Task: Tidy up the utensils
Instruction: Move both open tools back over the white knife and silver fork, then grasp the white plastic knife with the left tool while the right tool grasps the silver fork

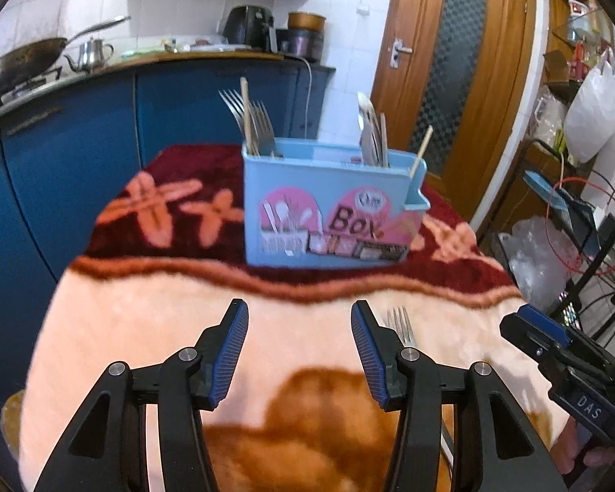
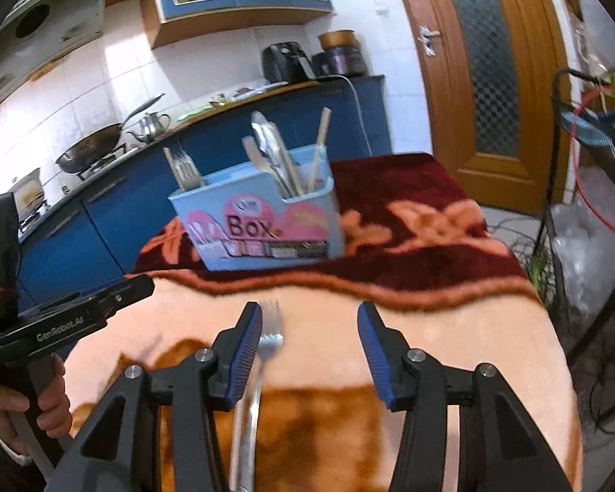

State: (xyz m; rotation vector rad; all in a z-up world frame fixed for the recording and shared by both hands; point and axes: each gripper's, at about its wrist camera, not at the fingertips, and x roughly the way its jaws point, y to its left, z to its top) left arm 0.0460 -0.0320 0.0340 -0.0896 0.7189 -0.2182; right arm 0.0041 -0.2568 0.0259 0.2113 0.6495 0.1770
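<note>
A light-blue utensil box [image 1: 328, 213] marked "Box" stands on the dark red part of the blanket-covered table [image 1: 143, 328]. It holds forks [image 1: 250, 119] on its left, spoons [image 1: 369, 131] and chopsticks [image 1: 420, 149] on its right. A single metal fork [image 2: 266, 344] lies flat on the peach part of the blanket, tines toward the box [image 2: 262, 221]. My right gripper [image 2: 309, 311] hangs open just over it, the fork close beside the left pad and not pinched. My left gripper [image 1: 299, 311] is open and empty, with the fork [image 1: 402, 324] just outside its right finger.
A blue kitchen counter [image 1: 82, 123] with a wok [image 1: 20, 61] and a kettle [image 1: 90, 53] runs behind the table. A wooden door [image 1: 451, 82] stands at the back right. A wire rack [image 1: 574, 205] with bags and cables crowds the table's right side. A hand [image 2: 4, 410] holds the left gripper's handle.
</note>
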